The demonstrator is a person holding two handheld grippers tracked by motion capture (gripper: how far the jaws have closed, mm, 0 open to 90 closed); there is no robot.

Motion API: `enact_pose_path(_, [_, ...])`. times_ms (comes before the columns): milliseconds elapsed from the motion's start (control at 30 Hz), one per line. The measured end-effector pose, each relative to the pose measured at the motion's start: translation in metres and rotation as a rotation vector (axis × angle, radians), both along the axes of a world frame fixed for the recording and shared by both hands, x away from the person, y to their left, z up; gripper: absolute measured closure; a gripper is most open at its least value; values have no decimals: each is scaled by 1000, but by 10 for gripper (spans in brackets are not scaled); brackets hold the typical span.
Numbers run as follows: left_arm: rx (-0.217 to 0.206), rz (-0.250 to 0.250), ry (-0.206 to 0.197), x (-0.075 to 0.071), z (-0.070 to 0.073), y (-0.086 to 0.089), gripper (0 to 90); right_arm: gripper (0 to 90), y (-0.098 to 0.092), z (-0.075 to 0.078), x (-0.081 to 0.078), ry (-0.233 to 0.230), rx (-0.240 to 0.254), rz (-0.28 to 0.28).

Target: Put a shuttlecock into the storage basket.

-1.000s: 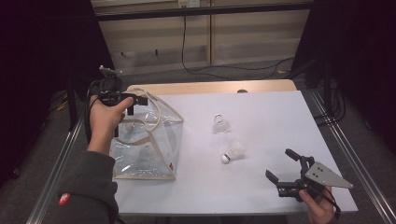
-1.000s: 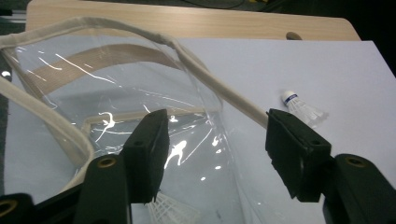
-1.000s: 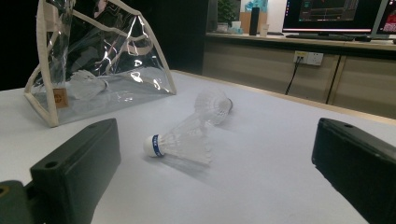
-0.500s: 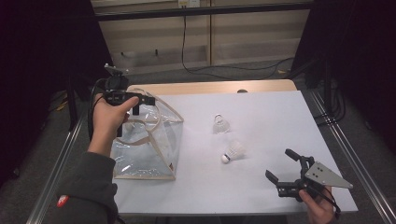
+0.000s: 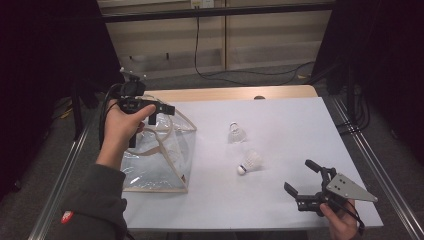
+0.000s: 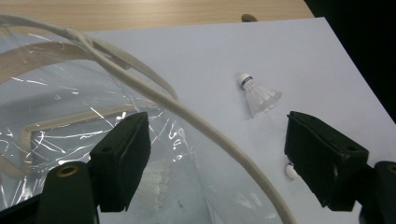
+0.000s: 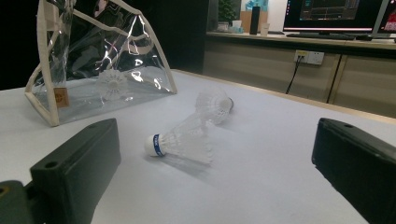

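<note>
A clear plastic bag (image 5: pixel 160 160) with cream straps stands at the table's left, with a shuttlecock inside it (image 7: pixel 112 84). My left gripper (image 5: pixel 161 114) hovers over the bag's top. Its jaws have just been opening and now stand wide apart. A cream strap (image 6: pixel 187 116) runs between them without touching either pad. Two more shuttlecocks lie on the white table, one farther back (image 5: pixel 236 134) and one nearer (image 5: pixel 250 161). My right gripper (image 5: pixel 299 176) rests open near the front right, pointing at the nearer shuttlecock (image 7: pixel 187 135).
The white tabletop (image 5: pixel 280 120) ends in a wooden strip at the back. Metal rails (image 5: pixel 365 150) run along both sides. A cable (image 5: pixel 200 50) hangs on the wall behind, and dark curtains stand left and right.
My left gripper has shifted right over the bag's top and its jaws have spread wider. The right gripper and both loose shuttlecocks have stayed put.
</note>
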State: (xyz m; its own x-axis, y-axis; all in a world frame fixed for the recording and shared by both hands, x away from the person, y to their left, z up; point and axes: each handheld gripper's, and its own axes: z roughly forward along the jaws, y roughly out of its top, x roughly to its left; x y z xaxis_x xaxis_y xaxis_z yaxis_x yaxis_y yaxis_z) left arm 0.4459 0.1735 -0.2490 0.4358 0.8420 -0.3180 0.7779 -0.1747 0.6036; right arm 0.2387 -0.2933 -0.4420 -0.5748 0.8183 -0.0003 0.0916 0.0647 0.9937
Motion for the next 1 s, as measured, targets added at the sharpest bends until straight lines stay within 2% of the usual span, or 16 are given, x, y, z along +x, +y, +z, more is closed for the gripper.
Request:
enact_pose_path(400, [-16,-26,8,-3,2,-10,181,10,0,0,0,0,3,-3])
enact_pose_path(667, [-19,-75,15,-6,6,-18,177,10,0,0,0,2,7,-2])
enact_pose_path(1000, [-36,-108,20,-9,11,-29,164,10,-1,0,0,4,6,0])
